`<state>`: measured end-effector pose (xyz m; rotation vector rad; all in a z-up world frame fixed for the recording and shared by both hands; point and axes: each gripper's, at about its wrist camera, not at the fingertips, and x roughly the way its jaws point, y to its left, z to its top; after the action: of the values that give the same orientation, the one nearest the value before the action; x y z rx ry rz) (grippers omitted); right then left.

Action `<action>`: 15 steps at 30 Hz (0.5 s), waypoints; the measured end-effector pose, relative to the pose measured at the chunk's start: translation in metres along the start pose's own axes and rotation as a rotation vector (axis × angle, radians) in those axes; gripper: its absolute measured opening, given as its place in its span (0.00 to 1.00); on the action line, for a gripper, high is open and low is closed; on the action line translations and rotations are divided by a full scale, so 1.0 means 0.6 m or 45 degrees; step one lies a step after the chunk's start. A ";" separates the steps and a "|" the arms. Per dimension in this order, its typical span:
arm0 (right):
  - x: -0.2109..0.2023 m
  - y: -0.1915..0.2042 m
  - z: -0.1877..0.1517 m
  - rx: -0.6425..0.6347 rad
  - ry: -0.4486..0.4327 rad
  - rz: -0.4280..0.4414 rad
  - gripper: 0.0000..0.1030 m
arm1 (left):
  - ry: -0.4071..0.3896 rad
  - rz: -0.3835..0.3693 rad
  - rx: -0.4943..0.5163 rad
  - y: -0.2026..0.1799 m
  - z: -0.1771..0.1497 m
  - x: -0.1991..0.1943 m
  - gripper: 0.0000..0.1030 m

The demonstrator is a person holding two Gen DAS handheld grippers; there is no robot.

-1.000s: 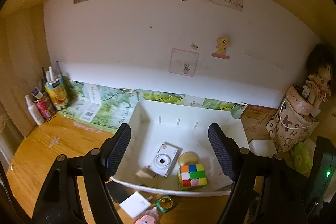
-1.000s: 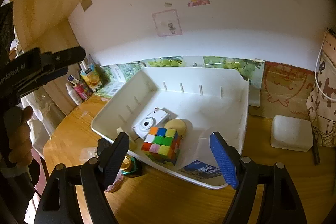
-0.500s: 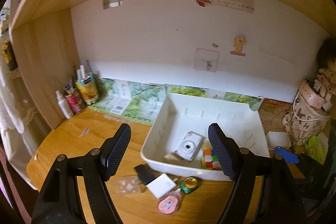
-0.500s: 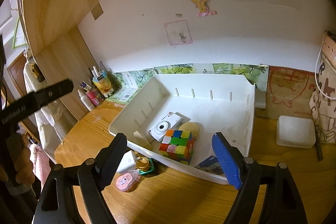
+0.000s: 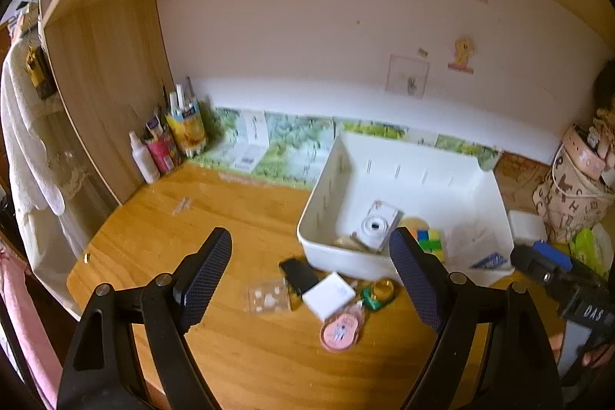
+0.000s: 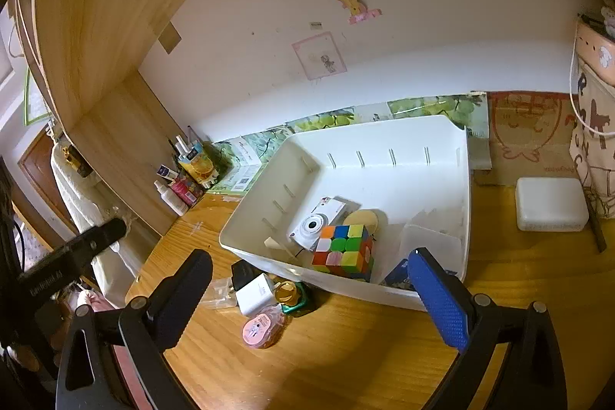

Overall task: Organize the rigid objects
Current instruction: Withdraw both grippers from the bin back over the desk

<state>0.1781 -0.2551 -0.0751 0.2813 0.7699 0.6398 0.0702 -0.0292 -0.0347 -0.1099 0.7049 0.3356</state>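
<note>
I'm holding both the left gripper and right gripper open and empty; camera and Rubik's cube are sitting in the white bin ahead, while the charger and pink tape dispenser are waiting between my fingers.

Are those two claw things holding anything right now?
No. The left gripper and right gripper are both open and empty above the desk.

Both wrist views look down at the white bin.

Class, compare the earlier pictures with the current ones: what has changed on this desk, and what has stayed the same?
Both grippers, left gripper and right gripper, pulled back from the white bin, open and empty throughout. The cube and camera stayed in the bin; nothing was grasped.
</note>
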 end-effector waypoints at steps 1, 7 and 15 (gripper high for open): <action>0.000 0.000 -0.001 0.008 0.003 -0.002 0.99 | 0.015 -0.008 0.009 0.001 -0.003 0.002 0.84; 0.002 0.003 -0.004 0.049 0.016 -0.026 0.99 | 0.065 -0.038 0.074 0.002 -0.018 0.013 0.84; 0.005 0.015 -0.013 0.113 0.029 -0.095 0.99 | 0.127 -0.093 0.140 0.017 -0.021 0.033 0.84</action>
<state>0.1704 -0.2463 -0.0779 0.3256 0.8283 0.5402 0.0728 -0.0169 -0.0569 -0.0480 0.8146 0.2222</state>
